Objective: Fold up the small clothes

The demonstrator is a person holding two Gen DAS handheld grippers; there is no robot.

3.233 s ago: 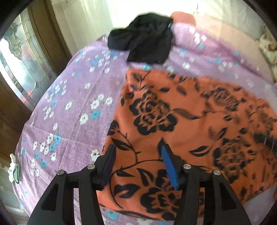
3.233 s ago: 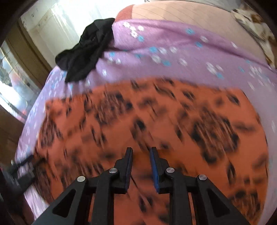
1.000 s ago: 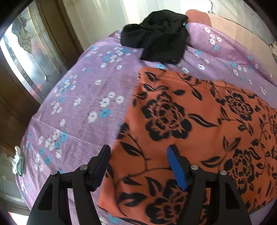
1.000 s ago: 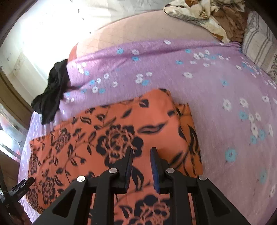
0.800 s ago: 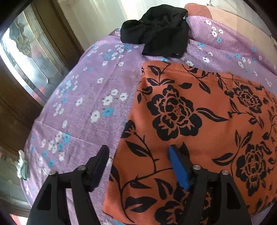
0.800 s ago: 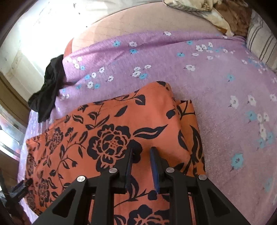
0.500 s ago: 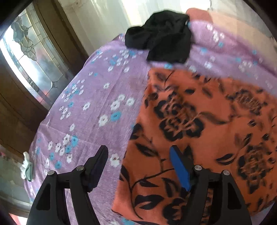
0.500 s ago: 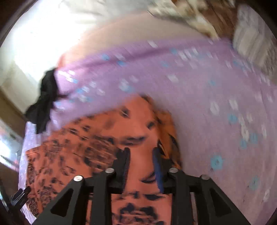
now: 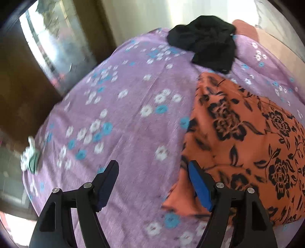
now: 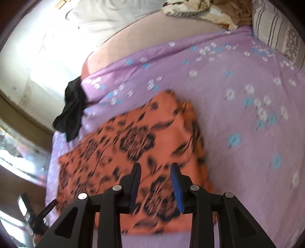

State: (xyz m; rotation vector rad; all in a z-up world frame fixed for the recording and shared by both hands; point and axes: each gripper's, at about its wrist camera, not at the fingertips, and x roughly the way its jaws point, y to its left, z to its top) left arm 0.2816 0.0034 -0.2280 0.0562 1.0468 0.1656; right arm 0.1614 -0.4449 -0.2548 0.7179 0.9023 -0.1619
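Note:
An orange cloth with black flowers (image 9: 247, 137) lies folded flat on the purple flowered bedsheet (image 9: 124, 114). It also shows in the right wrist view (image 10: 137, 145). My left gripper (image 9: 152, 181) is open and empty, above the sheet just left of the cloth's near left corner. My right gripper (image 10: 155, 183) is open and empty, above the cloth's near right part. A crumpled black garment (image 9: 207, 49) lies at the far edge of the sheet; it shows at the left in the right wrist view (image 10: 72, 110).
A glass-panelled wooden door (image 9: 47, 47) stands left of the bed. A small white and green object (image 9: 30, 156) sits at the bed's left edge. Bedding (image 10: 200, 9) and a striped pillow (image 10: 276, 32) lie at the far right. The left gripper's body (image 10: 38, 215) shows at lower left.
My left gripper has swung left, off the orange cloth and over the sheet. My right gripper has opened wider and shifted toward the cloth's right end. The cloth lies as before.

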